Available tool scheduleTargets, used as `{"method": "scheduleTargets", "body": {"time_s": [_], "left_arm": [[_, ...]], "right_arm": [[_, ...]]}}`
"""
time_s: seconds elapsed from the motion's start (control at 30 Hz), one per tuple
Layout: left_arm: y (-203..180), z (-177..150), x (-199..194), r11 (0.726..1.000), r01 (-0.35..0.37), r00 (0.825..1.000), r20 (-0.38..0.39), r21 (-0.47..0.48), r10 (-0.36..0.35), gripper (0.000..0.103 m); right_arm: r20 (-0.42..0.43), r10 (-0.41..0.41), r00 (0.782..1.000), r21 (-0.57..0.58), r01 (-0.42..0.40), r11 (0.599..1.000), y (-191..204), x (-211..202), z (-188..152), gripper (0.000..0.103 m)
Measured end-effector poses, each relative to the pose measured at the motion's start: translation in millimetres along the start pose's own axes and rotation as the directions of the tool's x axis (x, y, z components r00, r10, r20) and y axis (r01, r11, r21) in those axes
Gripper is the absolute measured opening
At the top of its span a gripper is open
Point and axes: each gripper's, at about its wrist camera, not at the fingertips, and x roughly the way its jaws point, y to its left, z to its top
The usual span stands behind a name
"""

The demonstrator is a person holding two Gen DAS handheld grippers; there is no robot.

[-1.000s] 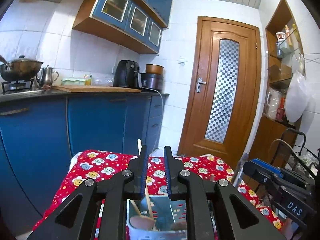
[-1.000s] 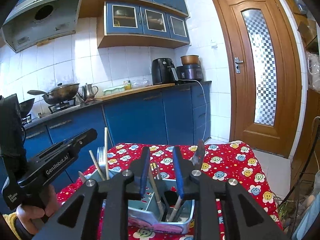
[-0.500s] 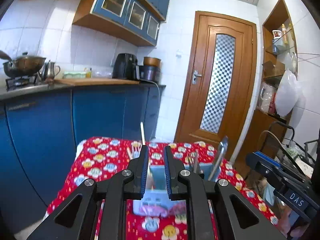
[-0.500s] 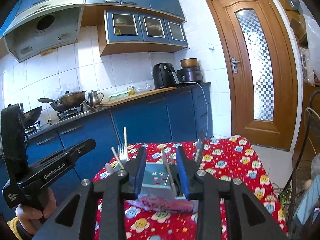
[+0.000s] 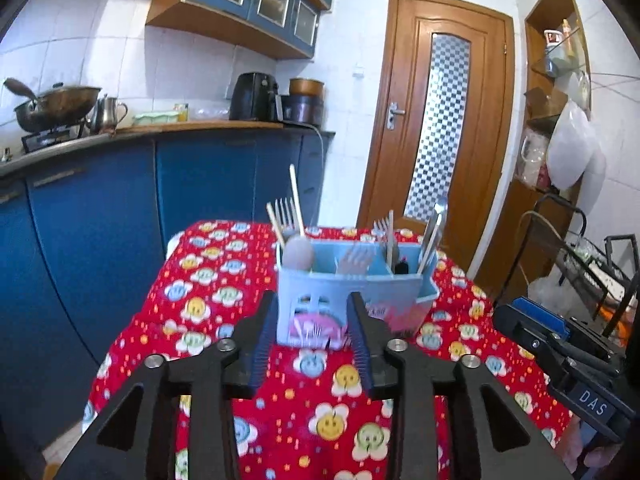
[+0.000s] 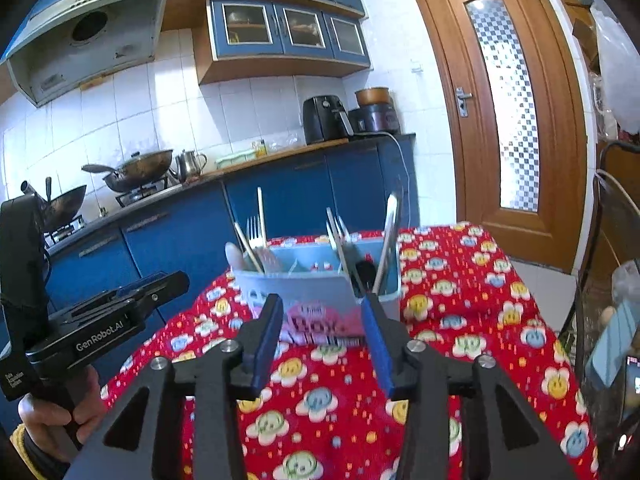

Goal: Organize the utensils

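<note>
A light blue utensil caddy [image 5: 352,292] stands on the red flowered tablecloth [image 5: 224,292]. It holds forks [image 5: 285,210], chopsticks [image 5: 297,200], a wooden spoon [image 5: 298,254] and metal tongs [image 5: 434,226]. It also shows in the right wrist view [image 6: 304,284]. My left gripper [image 5: 314,320] is open and empty, a little in front of the caddy. My right gripper [image 6: 322,322] is open and empty, also just in front of the caddy. The left gripper's body shows at the left of the right wrist view [image 6: 92,328].
Blue kitchen cabinets [image 5: 104,208] stand behind the table on the left, with a wok [image 5: 56,106] and kettle on the counter. A wooden door [image 5: 440,140] is behind. A wire rack [image 5: 592,264] stands at the right.
Both grippers have pulled back from over the caddy, and their jaws have opened from nearly closed to wide apart. The caddy now stands in full view on the cloth.
</note>
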Motion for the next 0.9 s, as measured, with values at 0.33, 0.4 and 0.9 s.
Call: {"method": "scheduleTargets", "body": {"time_s": [0.33,0.4,0.9], "left_arm": [[1,-34,19,0.999,-0.051,0.996,-0.076,0.015,0.052,0.062],[0,-39,21,0.998,-0.065,0.995,-0.080,0.013,0.066,0.065],[-2,-48,29,0.988,-0.153,0.986,-0.055,0.037,0.155,0.070]], "right_arm": [[-0.055,-0.068,0.996,0.021,0.069,0.997,-13,10,-27,0.070],[-0.069,-0.078,0.995,0.023,0.079,0.997,-15,13,-33,0.072],[-0.127,-0.136,0.982,0.002,0.138,0.990,-13,29,-51,0.078]]}}
